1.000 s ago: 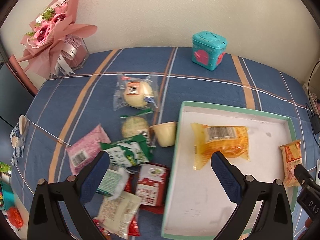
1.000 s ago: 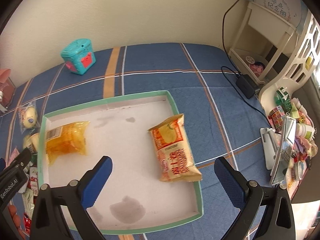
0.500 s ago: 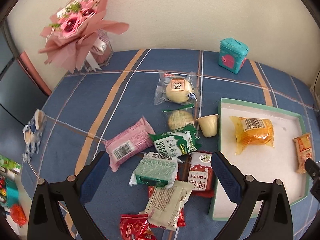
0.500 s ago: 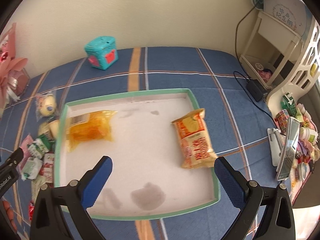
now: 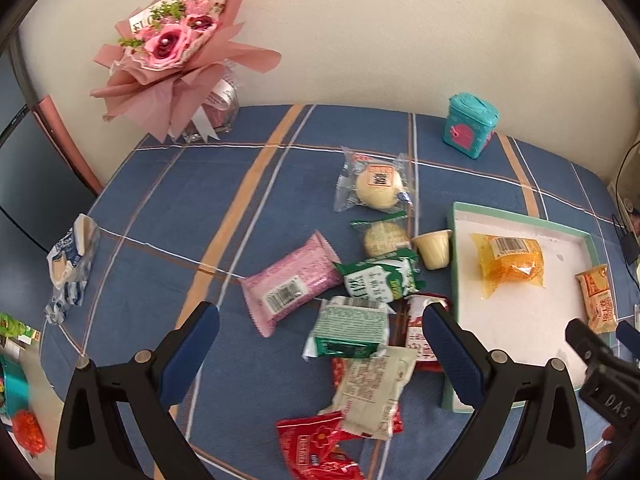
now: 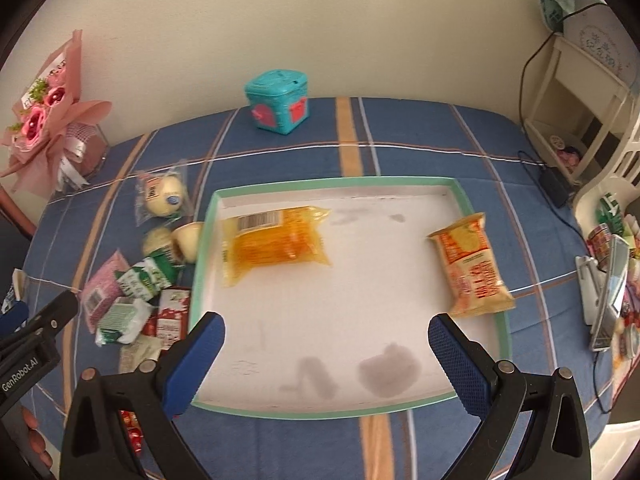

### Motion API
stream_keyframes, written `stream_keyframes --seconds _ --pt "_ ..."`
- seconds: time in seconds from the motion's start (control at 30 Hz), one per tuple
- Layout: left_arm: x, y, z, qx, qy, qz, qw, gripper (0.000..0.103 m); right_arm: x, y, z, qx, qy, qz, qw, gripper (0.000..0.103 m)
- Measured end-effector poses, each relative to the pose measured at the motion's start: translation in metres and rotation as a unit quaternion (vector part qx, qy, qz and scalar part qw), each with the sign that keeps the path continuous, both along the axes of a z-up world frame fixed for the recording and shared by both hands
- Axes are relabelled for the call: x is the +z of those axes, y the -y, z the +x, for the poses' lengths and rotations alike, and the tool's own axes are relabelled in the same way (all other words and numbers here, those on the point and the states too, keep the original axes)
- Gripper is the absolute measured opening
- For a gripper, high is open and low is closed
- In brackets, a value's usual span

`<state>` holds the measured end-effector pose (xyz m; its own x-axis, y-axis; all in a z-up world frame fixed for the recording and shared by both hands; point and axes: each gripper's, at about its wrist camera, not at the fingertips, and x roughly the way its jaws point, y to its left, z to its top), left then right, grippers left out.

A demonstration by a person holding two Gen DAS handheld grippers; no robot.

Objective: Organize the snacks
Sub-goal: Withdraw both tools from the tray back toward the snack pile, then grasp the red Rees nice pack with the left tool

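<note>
A white tray with a green rim (image 6: pixel 400 182) (image 5: pixel 520 214) holds a yellow snack bag (image 6: pixel 276 240) (image 5: pixel 508 264) and an orange snack packet (image 6: pixel 472 266) (image 5: pixel 598 298). Left of the tray lies a pile of loose snacks: a pink packet (image 5: pixel 292 284), a green-white packet (image 5: pixel 380 280), a pale green packet (image 5: pixel 352 326), a round bun in clear wrap (image 5: pixel 378 184), a small cup (image 5: pixel 434 246) and red packets (image 5: pixel 316 448). My left gripper (image 5: pixel 320 360) is open and empty above the pile. My right gripper (image 6: pixel 326 360) is open and empty above the tray's near part.
A teal box (image 6: pixel 280 100) (image 5: pixel 470 130) stands at the back by the wall. A pink bouquet (image 5: pixel 176 52) sits at the back left. A blue-white packet (image 5: pixel 70 264) lies at the table's left edge. A shelf, cable and clutter (image 6: pixel 600 240) stand to the right.
My left gripper has drawn back and swung left from over the tray to over the snack pile. My right gripper has pulled back, so the whole tray shows. Both stay open.
</note>
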<state>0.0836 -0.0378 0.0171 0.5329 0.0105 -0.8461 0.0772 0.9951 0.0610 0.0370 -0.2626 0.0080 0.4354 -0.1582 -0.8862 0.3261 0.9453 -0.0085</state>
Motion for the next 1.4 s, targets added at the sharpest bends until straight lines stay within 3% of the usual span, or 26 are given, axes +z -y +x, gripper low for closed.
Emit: stream_keyframes --seconds 0.17,0.53,1.17,1.3,1.4 --pt "0.001 -0.020 -0.003 0.008 -0.006 -0.025 0.9996 0.101 -0.004 -0.027 0.005 0.032 -0.010 -0.014 0.999 0.103" --pt "-0.023 -0.056 -0.025 0.034 -0.044 -0.069 0.9961 0.101 -0.024 -0.077 0.006 0.089 -0.036 0.015 0.995 0.103" --pt "-0.078 -0.064 -0.069 0.032 -0.126 -0.111 0.9853 0.100 -0.048 -0.081 -0.036 0.071 -0.068 0.026 0.995 0.103" --pt "-0.086 -0.060 -0.072 0.023 -0.145 -0.129 0.9808 0.091 -0.044 -0.078 -0.037 0.065 -0.062 0.025 0.996 0.103" --pt "-0.092 -0.057 -0.072 0.022 -0.156 -0.133 0.9786 0.075 -0.043 -0.078 -0.037 0.065 -0.057 0.028 0.996 0.103"
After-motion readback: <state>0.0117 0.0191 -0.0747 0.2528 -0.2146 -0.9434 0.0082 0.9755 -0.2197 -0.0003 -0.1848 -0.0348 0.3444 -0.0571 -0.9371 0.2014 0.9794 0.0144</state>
